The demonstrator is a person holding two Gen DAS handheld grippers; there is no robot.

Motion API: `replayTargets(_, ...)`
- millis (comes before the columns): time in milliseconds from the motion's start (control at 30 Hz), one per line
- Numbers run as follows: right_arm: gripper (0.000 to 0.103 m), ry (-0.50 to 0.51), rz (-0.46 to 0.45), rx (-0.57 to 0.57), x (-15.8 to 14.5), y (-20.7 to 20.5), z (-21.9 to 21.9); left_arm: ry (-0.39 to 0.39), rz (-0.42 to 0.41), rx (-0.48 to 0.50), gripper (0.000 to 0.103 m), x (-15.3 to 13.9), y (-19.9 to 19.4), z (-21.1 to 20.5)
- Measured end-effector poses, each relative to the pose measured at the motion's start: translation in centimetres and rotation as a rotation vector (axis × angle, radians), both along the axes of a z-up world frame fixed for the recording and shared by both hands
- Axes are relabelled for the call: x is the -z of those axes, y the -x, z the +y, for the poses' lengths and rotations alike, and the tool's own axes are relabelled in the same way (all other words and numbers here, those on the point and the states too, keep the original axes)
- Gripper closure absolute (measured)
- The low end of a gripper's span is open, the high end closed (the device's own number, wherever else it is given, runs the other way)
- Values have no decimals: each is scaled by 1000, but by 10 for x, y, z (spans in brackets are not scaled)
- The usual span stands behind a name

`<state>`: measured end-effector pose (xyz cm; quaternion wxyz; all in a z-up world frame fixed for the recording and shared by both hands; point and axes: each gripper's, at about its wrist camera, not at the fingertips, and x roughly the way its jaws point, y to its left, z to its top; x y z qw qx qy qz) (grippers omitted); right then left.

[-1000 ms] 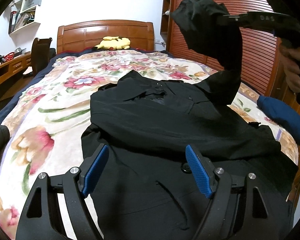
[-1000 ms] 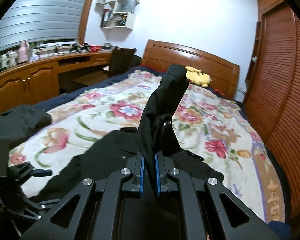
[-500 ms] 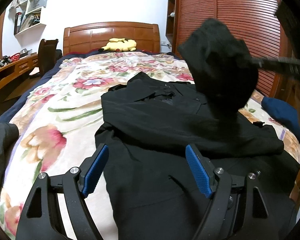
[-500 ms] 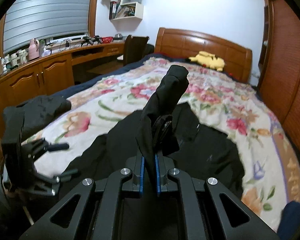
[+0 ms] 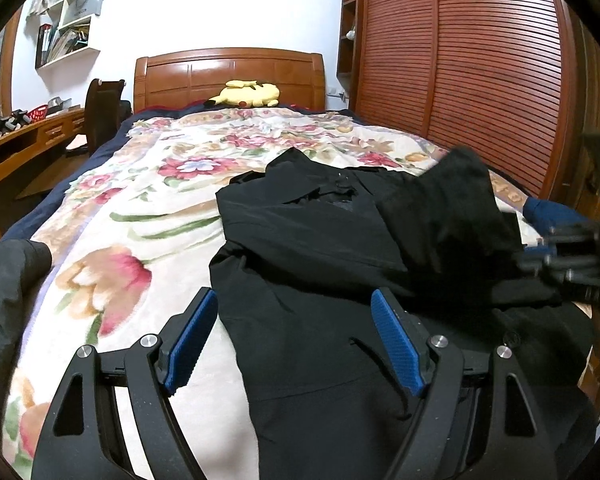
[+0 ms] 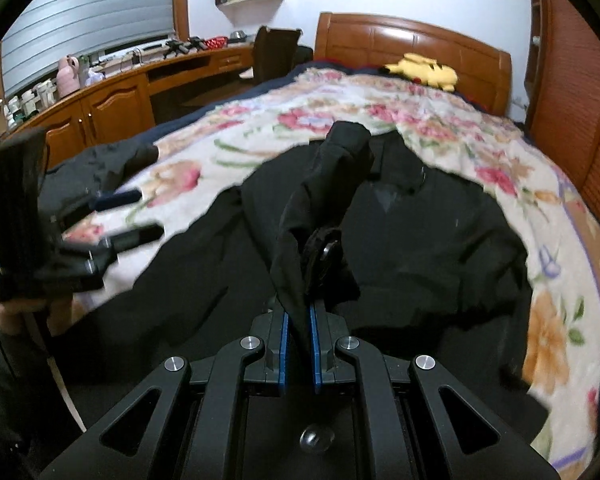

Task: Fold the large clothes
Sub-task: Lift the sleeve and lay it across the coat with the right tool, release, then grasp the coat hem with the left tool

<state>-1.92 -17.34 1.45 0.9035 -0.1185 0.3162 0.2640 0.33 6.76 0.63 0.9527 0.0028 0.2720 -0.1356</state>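
One black jacket (image 5: 340, 248) lies spread on the bed (image 5: 148, 184), soft and limp, so it will sag wherever I lift it; cuffs and hems seem the best holds. My right gripper (image 6: 298, 340) is pinched on the sleeve (image 6: 324, 184), probably at its cuff, holding it above the jacket's body. My left gripper (image 5: 296, 340) hangs spread wide over the lower hem, holding nothing.
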Motion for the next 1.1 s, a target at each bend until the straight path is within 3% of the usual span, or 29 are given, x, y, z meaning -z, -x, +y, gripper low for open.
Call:
replayTargets(167, 94, -3, 20, 17, 7, 4, 7, -5, -3, -3, 23, -1, 2, 0)
replayTargets(267, 88, 1, 30, 30, 5, 9, 6, -10, -2, -3, 23, -2, 5, -3)
replayTargets(400, 66, 4, 23, 42, -6, 17, 2, -29, -9, 16, 23, -2, 10, -9)
replayTargets(500, 60, 7, 0, 51, -18, 23, -1, -45, -12, 22, 23, -2, 10, -11)
replayTargets(800, 59, 53, -50, 159, -20, 9, -10, -36, 15, 41, 23, 3, 7, -15)
replayTargets(1100, 59, 56, 3, 279, 16, -22, -19, -73, 198, 111, 23, 36, -11, -35)
